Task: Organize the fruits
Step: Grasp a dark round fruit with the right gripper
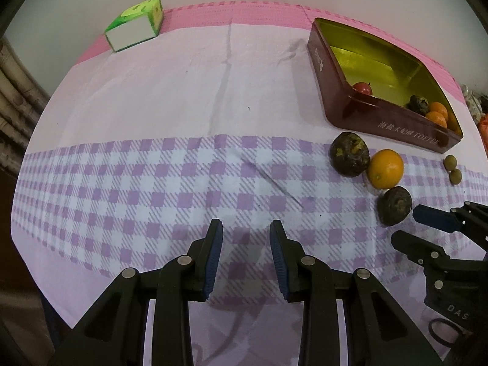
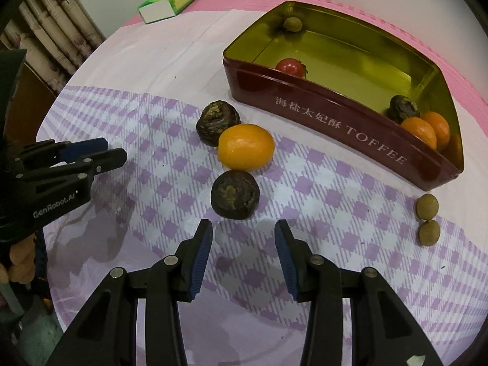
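A dark red toffee tin [image 2: 305,103] [image 1: 350,113] lies open on the checked cloth. It holds a red tomato [image 2: 291,67], a small brown fruit [image 2: 292,24], a dark wrinkled fruit [image 2: 404,108] and two oranges [image 2: 418,131]. In front of the tin an orange [image 2: 245,146] [image 1: 385,169] lies between two dark wrinkled fruits [image 2: 218,122] [image 2: 235,193]. Two small brown fruits [image 2: 427,207] sit at the right. My right gripper [image 2: 242,228] [image 1: 407,225] is open just short of the nearer dark fruit. Further left, over bare cloth, my left gripper [image 1: 245,228] [image 2: 114,149] is open and holds nothing.
A green tissue box [image 1: 134,27] [image 2: 167,0] stands at the table's far left corner on a pink mat. Beyond the round table's left edge hangs a patterned curtain [image 2: 61,30]. A person's fingers [image 2: 18,259] show behind the left gripper.
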The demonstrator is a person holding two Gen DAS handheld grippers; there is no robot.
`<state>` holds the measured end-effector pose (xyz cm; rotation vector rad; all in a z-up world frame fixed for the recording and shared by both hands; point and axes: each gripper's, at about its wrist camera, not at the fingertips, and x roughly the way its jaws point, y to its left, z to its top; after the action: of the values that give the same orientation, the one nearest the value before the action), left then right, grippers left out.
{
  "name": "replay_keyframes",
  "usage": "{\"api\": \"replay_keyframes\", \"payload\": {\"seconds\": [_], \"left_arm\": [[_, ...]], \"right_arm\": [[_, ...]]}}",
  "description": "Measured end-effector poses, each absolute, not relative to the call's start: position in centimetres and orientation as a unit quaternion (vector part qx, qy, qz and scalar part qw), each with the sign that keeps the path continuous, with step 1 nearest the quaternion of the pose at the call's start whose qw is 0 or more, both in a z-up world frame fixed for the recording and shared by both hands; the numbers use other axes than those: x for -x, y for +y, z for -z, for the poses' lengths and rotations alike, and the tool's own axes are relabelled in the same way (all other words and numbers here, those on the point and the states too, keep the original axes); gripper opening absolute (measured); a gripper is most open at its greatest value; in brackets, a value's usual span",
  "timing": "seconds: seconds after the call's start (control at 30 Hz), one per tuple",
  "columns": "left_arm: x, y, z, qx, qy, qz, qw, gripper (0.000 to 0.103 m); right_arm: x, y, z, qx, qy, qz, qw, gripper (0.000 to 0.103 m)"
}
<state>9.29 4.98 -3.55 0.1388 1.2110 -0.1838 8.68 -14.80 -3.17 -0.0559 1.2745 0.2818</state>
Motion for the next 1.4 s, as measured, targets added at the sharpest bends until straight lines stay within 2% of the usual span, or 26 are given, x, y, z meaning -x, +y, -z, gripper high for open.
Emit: {"api": "replay_keyframes", "payload": {"seconds": [0.43,0.6,1.4], "left_arm": [[-9.2,4.4,4.1,-0.059,0.573,0.094,0.812,0.033],[-9.2,4.4,4.2,-0.059,0.574,0.094,0.811,0.033],[-9.9,1.4,4.5,-0.085,0.563,0.139,0.81,0.033]], "right_arm": [[-10.0,-13.0,4.0,0.064,0.589,-0.127,0.796,0.04],[-10.0,-12.4,4.1,0.088,0.581,-0.123,0.799,0.033],[-10.1,-19.4,3.6,0.023,0.592,-0.064,0.803,0.032]]}}
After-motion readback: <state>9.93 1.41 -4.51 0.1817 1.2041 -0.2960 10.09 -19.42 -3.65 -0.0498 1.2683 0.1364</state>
